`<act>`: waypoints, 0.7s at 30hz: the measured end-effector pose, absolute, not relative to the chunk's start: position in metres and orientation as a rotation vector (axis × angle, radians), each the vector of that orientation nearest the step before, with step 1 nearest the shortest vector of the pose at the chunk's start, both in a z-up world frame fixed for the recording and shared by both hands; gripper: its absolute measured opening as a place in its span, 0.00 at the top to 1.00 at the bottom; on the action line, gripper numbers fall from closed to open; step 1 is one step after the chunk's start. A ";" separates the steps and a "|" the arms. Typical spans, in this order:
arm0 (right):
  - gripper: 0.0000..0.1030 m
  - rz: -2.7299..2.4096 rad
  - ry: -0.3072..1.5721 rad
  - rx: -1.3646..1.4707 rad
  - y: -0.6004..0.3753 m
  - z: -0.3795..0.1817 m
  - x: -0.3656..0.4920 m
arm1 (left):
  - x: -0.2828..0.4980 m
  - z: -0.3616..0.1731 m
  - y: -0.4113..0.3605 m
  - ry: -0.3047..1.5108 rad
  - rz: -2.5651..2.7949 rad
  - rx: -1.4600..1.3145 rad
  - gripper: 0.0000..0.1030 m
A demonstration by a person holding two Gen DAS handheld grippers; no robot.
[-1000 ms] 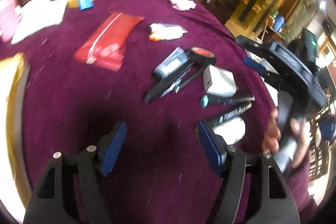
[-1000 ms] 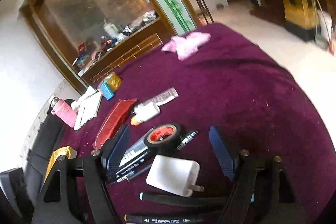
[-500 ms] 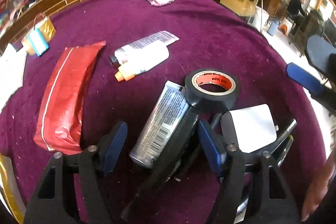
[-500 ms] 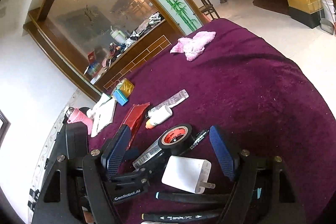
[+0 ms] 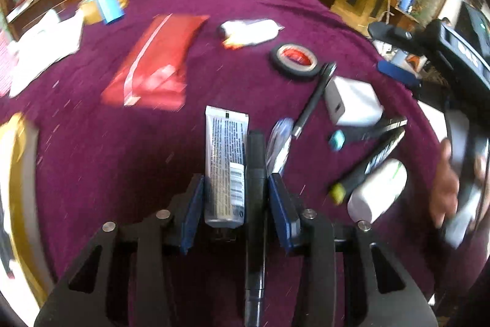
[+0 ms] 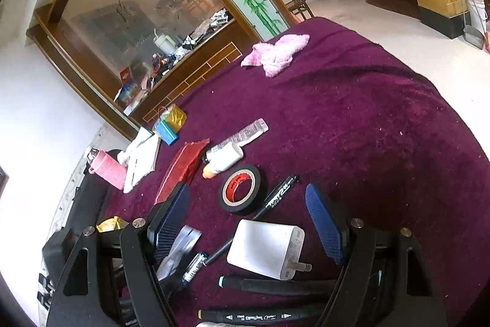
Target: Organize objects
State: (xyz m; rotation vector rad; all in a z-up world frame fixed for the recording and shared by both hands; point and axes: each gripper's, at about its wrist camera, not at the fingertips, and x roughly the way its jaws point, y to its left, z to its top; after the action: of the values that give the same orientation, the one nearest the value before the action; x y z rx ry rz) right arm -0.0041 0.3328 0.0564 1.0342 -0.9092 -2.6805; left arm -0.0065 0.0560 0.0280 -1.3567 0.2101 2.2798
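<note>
**A:** What was the left gripper (image 5: 234, 198) doing?

**B:** Its jaws had just been closing. Between the blue pads sat a silver tube (image 5: 226, 166) with printed text and a barcode, and a black marker (image 5: 255, 204) beside it. The pads pressed against both, so it was clamped on them above the purple tablecloth (image 5: 122, 158).

**A:** And the right gripper (image 6: 248, 212)?

**B:** It stood wide apart, gripping nothing. A white charger (image 6: 266, 249) lay on the cloth between its fingers, untouched.

**A:** Where were the other objects?

**B:** In the right wrist view, a roll of black tape (image 6: 240, 187) with a red core lay just beyond the charger, a black pen (image 6: 277, 196) beside it. Further off were a small white bottle (image 6: 223, 158) with an orange cap, touching a red pouch (image 6: 180, 167). Two dark markers (image 6: 269, 285) lay near the camera. A pink cloth (image 6: 275, 52) sat well apart, near the table's far edge.
</note>
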 end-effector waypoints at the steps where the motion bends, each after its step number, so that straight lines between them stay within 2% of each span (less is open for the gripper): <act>1: 0.29 -2.677 -0.906 1.041 0.332 0.055 -0.004 | -0.004 0.028 0.050 0.200 2.283 -1.365 0.61; 6: 0.29 -2.695 -0.843 1.065 0.322 0.052 -0.003 | 0.011 0.033 0.031 0.106 2.303 -1.367 0.61; 11: 0.29 -2.699 -0.800 1.096 0.315 0.049 -0.005 | 0.032 0.025 0.029 0.106 2.283 -1.418 0.61; 18: 0.29 -2.697 -0.778 1.109 0.312 0.047 -0.005 | 0.056 0.017 0.061 0.343 2.358 -1.313 0.61; 21: 0.29 -2.694 -0.768 1.118 0.310 0.046 -0.006 | 0.055 0.015 0.071 0.346 2.391 -1.255 0.61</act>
State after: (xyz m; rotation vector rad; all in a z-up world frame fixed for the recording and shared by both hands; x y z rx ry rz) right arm -0.0062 0.3100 0.0461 1.1181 -0.7679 -2.6941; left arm 0.0547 0.0707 0.0151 -1.2548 0.3457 2.3910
